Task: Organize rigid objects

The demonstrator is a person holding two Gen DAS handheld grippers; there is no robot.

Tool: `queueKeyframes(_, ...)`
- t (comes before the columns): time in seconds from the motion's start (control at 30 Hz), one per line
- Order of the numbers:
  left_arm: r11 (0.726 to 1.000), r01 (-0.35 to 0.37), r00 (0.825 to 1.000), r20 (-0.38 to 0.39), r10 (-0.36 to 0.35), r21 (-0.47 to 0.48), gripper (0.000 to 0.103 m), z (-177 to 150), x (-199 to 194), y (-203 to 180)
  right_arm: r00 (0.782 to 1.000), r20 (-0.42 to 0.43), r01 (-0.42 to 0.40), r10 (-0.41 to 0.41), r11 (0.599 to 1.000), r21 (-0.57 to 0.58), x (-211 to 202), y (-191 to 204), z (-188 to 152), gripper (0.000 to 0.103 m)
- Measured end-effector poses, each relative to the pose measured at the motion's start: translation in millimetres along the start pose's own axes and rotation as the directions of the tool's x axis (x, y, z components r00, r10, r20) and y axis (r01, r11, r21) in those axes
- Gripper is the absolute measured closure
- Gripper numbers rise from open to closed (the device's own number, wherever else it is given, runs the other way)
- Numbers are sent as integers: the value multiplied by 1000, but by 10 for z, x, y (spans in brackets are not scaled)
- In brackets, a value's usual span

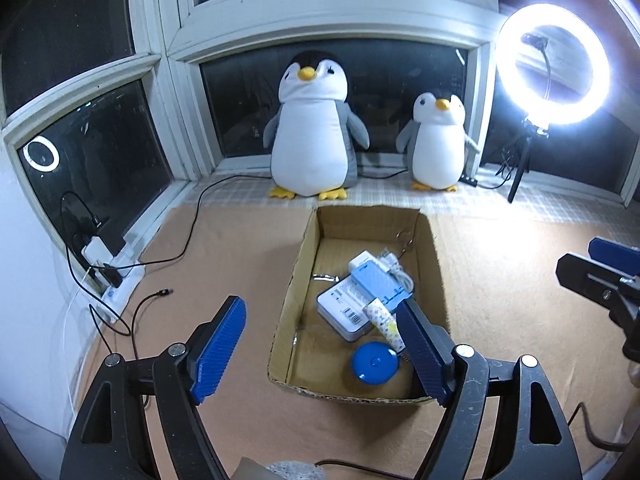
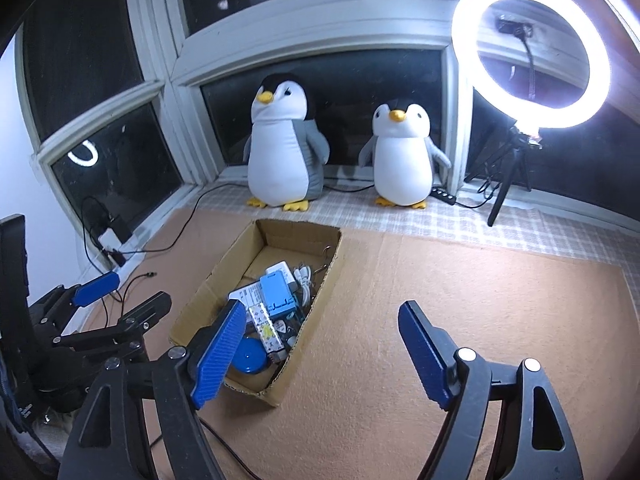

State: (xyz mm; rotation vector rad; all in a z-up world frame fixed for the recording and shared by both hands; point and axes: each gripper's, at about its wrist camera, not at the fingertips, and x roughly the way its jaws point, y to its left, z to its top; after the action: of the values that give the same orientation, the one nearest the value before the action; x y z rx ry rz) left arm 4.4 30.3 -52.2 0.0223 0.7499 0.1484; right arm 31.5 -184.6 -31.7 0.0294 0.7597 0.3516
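Both claws spread and empty above the orange mat

The cardboard box (image 1: 434, 256) sits mid-mat, toward the windowsill edge, holding the blue round case (image 1: 374, 366), white flat box (image 1: 340, 306), light-blue case (image 1: 378, 282) and patterned tube (image 1: 386, 324). Left claw (image 1: 320, 354) and right claw (image 2: 324, 354) hold nothing. These look light, stiff and smooth (likely slippery); pinching flat sides seems safest.
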Motion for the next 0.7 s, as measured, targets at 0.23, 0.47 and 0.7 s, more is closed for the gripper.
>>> queueKeyframes(0.23, 1000, 28, 1000, -2, -28, -7, 21, 3, -66, -37, 1000, 1, 22, -22, 1000, 9, -24, -18, -48, 23)
queueKeyframes(0.47, 999, 39, 999, -32, -39, -3, 21, -59, -10, -76, 1000, -10, 19, -19, 1000, 25, -6, -48, -60, 21)
queueKeyframes(0.7, 999, 35, 999, -32, -36, -11, 21, -48, 0, -50, 1000, -12, 25, -25, 999, 30, 0, -76, -64, 20)
